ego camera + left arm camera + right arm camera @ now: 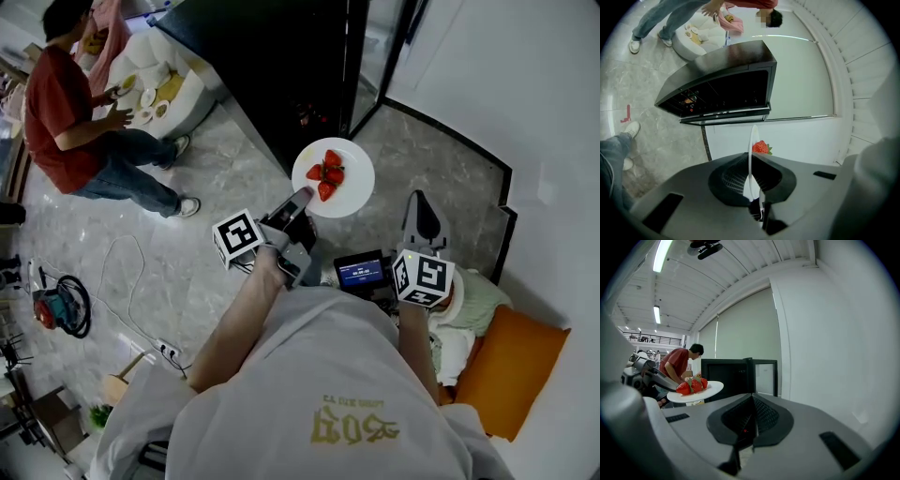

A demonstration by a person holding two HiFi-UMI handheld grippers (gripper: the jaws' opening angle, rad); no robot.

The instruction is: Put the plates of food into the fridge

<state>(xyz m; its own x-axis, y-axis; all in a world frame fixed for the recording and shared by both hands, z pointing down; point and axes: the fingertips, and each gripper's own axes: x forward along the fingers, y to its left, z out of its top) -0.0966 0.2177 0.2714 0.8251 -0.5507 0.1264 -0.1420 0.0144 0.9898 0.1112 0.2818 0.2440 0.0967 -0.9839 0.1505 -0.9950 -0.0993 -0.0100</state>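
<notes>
plate [352, 195]: level, beside the dark fridge [272, 66] | left gripper [300, 199]: fingers clamped on its near rim | right gripper [419, 206]: fingers together, empty | head view: strawberries [326, 174] clustered; left gripper view: plate edge-on, one berry

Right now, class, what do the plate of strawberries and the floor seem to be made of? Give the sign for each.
Plate: probably glazed ceramic, possibly melamine; it is plain white and smooth with a thin rim.
Floor: polished stone or stone-look tile; it has grey veining, straight joints and a soft sheen.
</notes>
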